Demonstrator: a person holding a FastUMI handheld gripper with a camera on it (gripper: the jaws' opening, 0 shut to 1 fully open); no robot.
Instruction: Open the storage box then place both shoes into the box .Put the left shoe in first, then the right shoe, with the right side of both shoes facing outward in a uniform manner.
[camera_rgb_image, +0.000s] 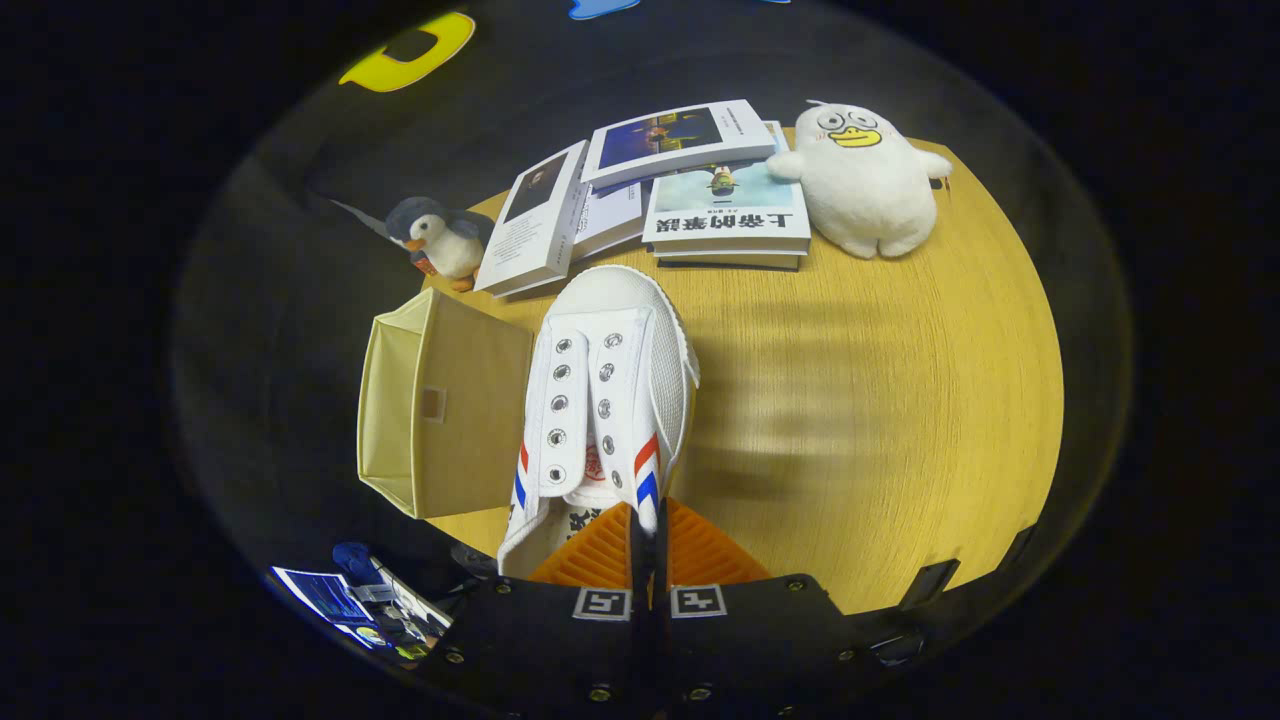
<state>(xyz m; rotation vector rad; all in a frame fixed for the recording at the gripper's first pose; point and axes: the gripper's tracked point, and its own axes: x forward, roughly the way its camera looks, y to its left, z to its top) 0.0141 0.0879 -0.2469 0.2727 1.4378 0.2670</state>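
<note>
A white canvas shoe (610, 390) with red and blue side stripes hangs above the wooden table (880, 420), toe pointing away from me. My gripper (646, 520) is shut on the shoe's side wall near the heel opening, its orange fingers (700, 548) pressed close together. Just left of the shoe stands the beige fabric storage box (440, 410), its lid flap (385, 385) folded open and outward. The shoe's left edge overlaps the box's near wall in this view; whether they touch I cannot tell.
Beyond the shoe lie several books (690, 190) in a loose pile. A small penguin plush (440, 238) stands at the far left table edge and a white duck plush (862, 180) at the far right. A screen (330, 595) glows below the table's near left corner.
</note>
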